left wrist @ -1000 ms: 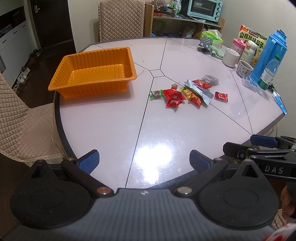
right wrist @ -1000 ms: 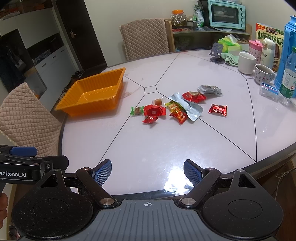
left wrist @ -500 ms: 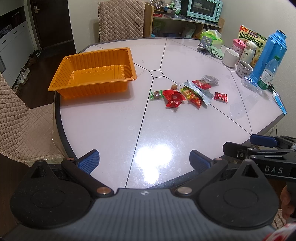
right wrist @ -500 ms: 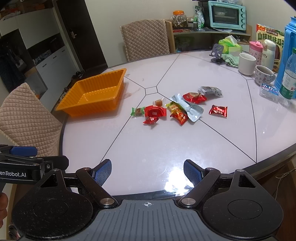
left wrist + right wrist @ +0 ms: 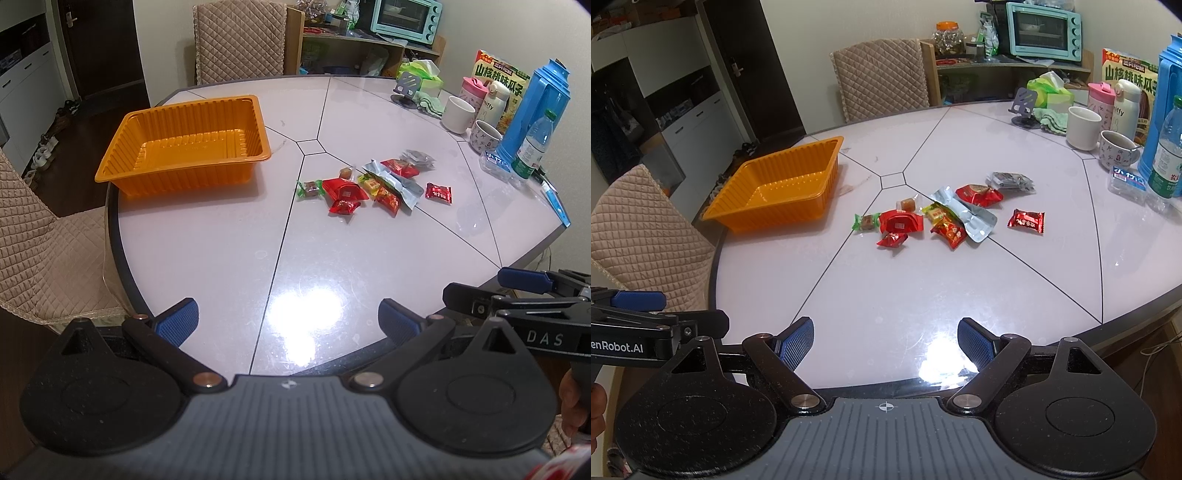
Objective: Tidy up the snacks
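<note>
Table: white round top point(image 5: 207, 254) with dark seams meeting at a small central panel; seen from its near edge in both wrist views.
Left gripper: point(image 5: 288, 317) fingers spread wide apart, nothing between the blue pads point(image 5: 176, 320); it hangs over the near table edge, well apart from the snacks.
Right gripper: point(image 5: 885, 343) fingers likewise spread apart and empty, over the near edge; its side also shows at the right margin of the left wrist view.
Tray: orange ribbed tray point(image 5: 184, 181) point(image 5: 768, 218), empty, resting on the left part of the table close to the rim.
Snacks: loose cluster point(image 5: 369, 184) point(image 5: 945, 214) lying on the table right of the central panel, well apart from the tray.
Green candy: point(image 5: 866, 222) leftmost piece, touching the large red packet point(image 5: 900, 221).
Small red candy: point(image 5: 892, 240) just in front of the large red packet.
Silver pouch: point(image 5: 975, 219) flat, partly under a red-and-yellow packet point(image 5: 948, 230).
Lone red candy: point(image 5: 1026, 220) apart from the cluster, on its right.
Grey packet: point(image 5: 1010, 181) at the far side, beside another red packet point(image 5: 979, 194).
Far right: white mug point(image 5: 1083, 127), patterned mug point(image 5: 1117, 149), blue jug point(image 5: 535, 107) and water bottle point(image 5: 533, 151) standing together near the rim.
Background: quilted chair point(image 5: 881, 83) and a teal oven point(image 5: 1043, 31) on a shelf.
</note>
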Demonstrator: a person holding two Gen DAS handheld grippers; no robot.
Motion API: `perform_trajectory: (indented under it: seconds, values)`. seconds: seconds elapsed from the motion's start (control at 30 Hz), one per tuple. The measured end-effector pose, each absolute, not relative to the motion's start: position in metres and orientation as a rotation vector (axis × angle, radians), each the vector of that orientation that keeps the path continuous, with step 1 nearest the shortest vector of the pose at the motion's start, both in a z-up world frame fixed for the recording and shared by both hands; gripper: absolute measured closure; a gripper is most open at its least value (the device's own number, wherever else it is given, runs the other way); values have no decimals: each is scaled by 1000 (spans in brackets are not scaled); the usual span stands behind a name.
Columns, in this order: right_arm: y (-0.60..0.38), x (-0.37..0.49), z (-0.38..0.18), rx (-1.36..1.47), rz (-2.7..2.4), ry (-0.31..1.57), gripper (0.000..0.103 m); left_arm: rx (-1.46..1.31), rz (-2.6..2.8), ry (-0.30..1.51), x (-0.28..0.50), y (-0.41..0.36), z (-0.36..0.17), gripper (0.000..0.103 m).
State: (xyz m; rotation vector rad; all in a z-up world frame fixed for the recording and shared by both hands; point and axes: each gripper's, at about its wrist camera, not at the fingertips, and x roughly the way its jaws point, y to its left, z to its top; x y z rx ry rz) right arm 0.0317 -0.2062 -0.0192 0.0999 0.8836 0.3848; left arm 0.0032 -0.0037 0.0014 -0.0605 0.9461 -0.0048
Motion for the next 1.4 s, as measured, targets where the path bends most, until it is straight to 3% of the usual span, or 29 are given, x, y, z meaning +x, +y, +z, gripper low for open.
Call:
perform_trajectory:
  seconds: [1.2,1.4]
  values:
    - [-234,42,-44,152,334,895,18,-23,-43,877,19,-17,-9,0]
    - [-247,51,-58,191,300,871,18,-5,-67,872,44,-17,-24,7]
